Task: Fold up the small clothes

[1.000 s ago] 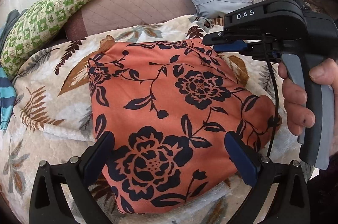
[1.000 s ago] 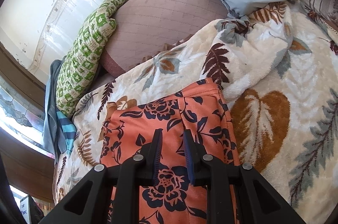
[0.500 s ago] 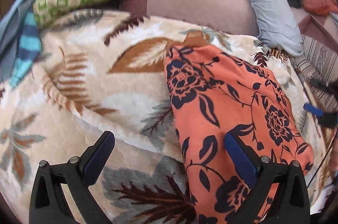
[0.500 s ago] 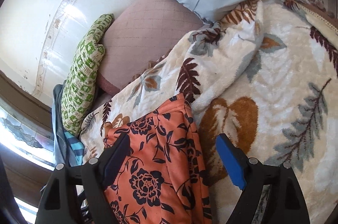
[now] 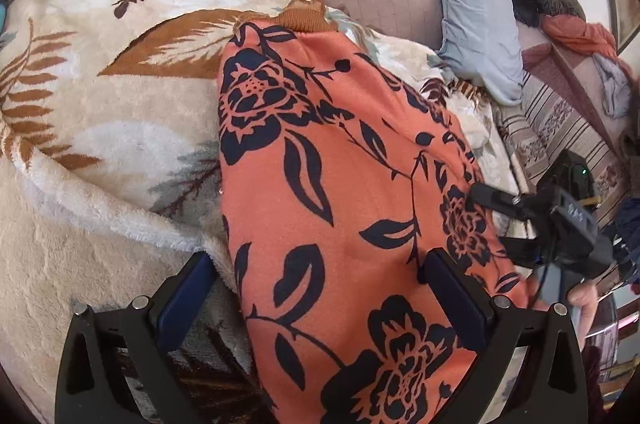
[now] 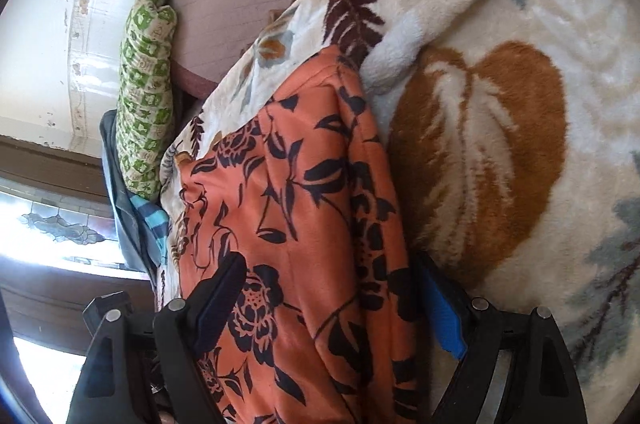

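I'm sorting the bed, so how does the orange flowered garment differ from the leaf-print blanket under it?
The orange garment is thin and smooth with dark navy flowers; the blanket is thick, fluffy cream with brown and grey leaves. The garment is a compact folded shape; the blanket spreads wide and bunches into ridges. Both carry plant prints.

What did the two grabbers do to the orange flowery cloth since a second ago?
The right gripper let go: its jaws were pinched shut on the orange floral garment, now they stand wide open over its edge. The left gripper swung toward the garment's other side and is open, as before. The garment lies folded in the same spot on the leaf-print blanket, and the pillows are unmoved.
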Demonstrator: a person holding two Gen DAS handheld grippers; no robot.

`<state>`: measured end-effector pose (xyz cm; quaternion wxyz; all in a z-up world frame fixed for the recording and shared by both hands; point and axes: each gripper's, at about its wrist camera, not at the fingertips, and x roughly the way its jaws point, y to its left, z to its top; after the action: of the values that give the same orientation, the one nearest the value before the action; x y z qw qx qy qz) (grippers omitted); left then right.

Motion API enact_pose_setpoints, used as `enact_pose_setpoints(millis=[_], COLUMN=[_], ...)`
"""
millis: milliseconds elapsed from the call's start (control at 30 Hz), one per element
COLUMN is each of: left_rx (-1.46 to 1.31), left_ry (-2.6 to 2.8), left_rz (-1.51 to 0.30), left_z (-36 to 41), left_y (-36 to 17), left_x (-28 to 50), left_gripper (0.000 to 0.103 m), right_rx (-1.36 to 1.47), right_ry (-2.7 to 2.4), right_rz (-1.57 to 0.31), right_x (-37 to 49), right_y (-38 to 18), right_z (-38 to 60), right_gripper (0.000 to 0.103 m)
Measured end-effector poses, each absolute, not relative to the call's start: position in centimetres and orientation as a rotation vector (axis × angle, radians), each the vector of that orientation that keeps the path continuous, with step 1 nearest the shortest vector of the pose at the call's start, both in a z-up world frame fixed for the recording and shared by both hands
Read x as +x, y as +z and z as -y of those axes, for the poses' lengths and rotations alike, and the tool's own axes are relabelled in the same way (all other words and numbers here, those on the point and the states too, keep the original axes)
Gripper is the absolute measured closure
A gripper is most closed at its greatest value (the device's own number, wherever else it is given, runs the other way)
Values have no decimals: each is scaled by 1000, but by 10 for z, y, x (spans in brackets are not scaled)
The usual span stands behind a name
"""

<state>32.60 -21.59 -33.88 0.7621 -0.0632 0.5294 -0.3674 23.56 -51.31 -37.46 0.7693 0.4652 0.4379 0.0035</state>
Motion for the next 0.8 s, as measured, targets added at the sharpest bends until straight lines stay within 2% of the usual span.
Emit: enact_pose_setpoints(millis=[33,67,100,133,233,267,300,333,400,433,633,700,767,800], left_rx=[-158,-171,-173,-164,-152,-158,-157,-150,-142,-136,-148,-106,4,31], left_ry=[-812,-815,-810,-798,-768,-760,-751,-746,-747,-751,-861,-879,-797,-759], left_rz=[-1145,-1137,-1130,-1121,-1095,-1087,-1078,-1067,-1033,-1006,-819,-751,-735,-761], left_z=[215,214,213,212,208,205,202,200,192,188,154,145,140,140], left_y=[-338,-338,-337,-337,-333,-331,-328,-324,-313,-306,-254,-241,-245,-253], left_x=[326,327,327,326,326,326,326,325,321,317,288,273,266,269], left_gripper=[0,1,5,14,29,33,44,49,56,62,68,68,67,61], right_rx=[981,982,1004,984,900,868,835,796,724,695,664,666,611,590], right_ry=[6,25,41,17,-20,-26,-31,-36,-37,-37,53,102,19,-31], right_rz=[-946,-938,-943,-944,-946,-935,-918,-896,-854,-835,-710,-684,-719,-746], right_x=[238,241,242,243,244,243,243,241,238,237,216,210,212,215], right_y=[-372,-371,-371,-369,-353,-346,-337,-327,-307,-298,-253,-245,-243,-247], right_z=[507,502,498,495,482,477,473,467,454,448,418,407,397,396], right_gripper=[19,26,35,42,59,61,63,64,65,66,67,72,73,73])
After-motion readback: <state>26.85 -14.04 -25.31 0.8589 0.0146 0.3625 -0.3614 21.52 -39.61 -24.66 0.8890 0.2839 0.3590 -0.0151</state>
